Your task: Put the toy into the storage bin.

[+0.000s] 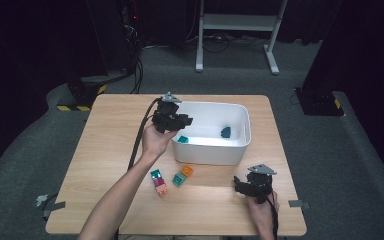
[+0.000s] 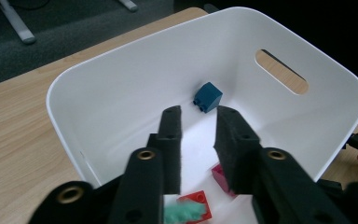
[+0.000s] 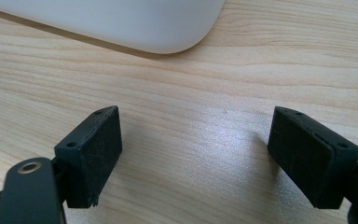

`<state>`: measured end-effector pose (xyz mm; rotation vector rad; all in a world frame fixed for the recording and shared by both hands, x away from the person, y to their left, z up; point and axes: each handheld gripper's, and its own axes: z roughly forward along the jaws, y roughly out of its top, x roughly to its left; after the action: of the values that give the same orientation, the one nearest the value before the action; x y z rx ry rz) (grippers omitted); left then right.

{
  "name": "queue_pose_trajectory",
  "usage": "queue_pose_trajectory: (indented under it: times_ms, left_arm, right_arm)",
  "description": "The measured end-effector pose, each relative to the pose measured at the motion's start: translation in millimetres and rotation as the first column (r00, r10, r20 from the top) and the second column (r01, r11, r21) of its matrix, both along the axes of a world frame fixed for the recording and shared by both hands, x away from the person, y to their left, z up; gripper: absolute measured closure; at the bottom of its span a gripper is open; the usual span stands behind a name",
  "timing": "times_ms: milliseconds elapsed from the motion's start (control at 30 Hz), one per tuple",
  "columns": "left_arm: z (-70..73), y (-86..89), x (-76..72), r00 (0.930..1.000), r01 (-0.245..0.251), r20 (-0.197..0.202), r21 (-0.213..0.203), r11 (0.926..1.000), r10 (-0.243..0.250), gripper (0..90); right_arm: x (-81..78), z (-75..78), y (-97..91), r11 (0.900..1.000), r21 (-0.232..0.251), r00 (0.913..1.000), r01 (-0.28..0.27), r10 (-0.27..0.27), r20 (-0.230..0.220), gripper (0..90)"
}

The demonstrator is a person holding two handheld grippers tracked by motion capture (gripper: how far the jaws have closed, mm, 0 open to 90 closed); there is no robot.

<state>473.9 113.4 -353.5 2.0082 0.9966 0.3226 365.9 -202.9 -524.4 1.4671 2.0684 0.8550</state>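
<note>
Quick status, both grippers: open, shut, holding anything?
Left gripper: open over the white bin, nothing between the jaws.
Right gripper: wide open above the table, holding nothing.

A light wood desk [image 1: 220, 210] with rounded corners stands on grey carpet [image 1: 320, 150]. At 12 o'clock beyond it is a white metal frame [image 1: 240, 22] with two legs on flat feet, and black cables [image 1: 220, 42] lie on the floor under it. Dark curtains [image 1: 30, 40] close off the room at 9 to 11 o'clock and again at 1 to 3 o'clock, leaving the edges nearly black. At 10 o'clock a black base with yellow-and-black hazard tape [image 1: 77, 97] sits on the carpet, with a bundle of cables [image 1: 137, 70] just beside it; another dark base [image 1: 320, 102] sits at 2 o'clock. Light falls from above onto the desk.
</note>
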Motion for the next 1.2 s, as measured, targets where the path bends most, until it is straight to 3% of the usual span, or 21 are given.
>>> queue_pose_trajectory:
  times_ms: [167,400,767,1033,1200]
  left_arm:
    - [0.8,3.6,-6.1,1.0,0.001,0.003,0.008,1.0,-0.001,49.7]
    - [3.0,19.4,-18.5,0.9998,-0.007,0.017,-0.019,0.9998,0.007,39.6]
    - [-1.4,51.9,-44.4,0.999,-0.034,0.028,-0.045,0.9984,0.035,36.3]
    - [-11.5,71.9,-62.9,0.9978,-0.06,0.027,-0.046,0.9971,0.061,34.8]
    - [-20.4,78.5,-73.5,0.9974,-0.068,0.022,-0.025,0.9974,0.068,33.4]
  right_arm:
    - [0.0,0.0,0.0,1.0,0.0,1.0,0.001,-0.001,0.0,17.3]
    - [0.0,0.0,0.0,1.0,0.0,1.0,0.0,0.0,0.0,17.3]
    - [0.0,0.0,0.0,1.0,0.0,1.0,0.001,-0.001,0.0,17.3]
    - [0.1,0.0,0.1,1.0,0.001,1.0,0.001,-0.001,0.0,17.3]
    - [0.1,0.0,0.0,1.0,0.0,1.0,0.0,0.0,0.0,17.3]
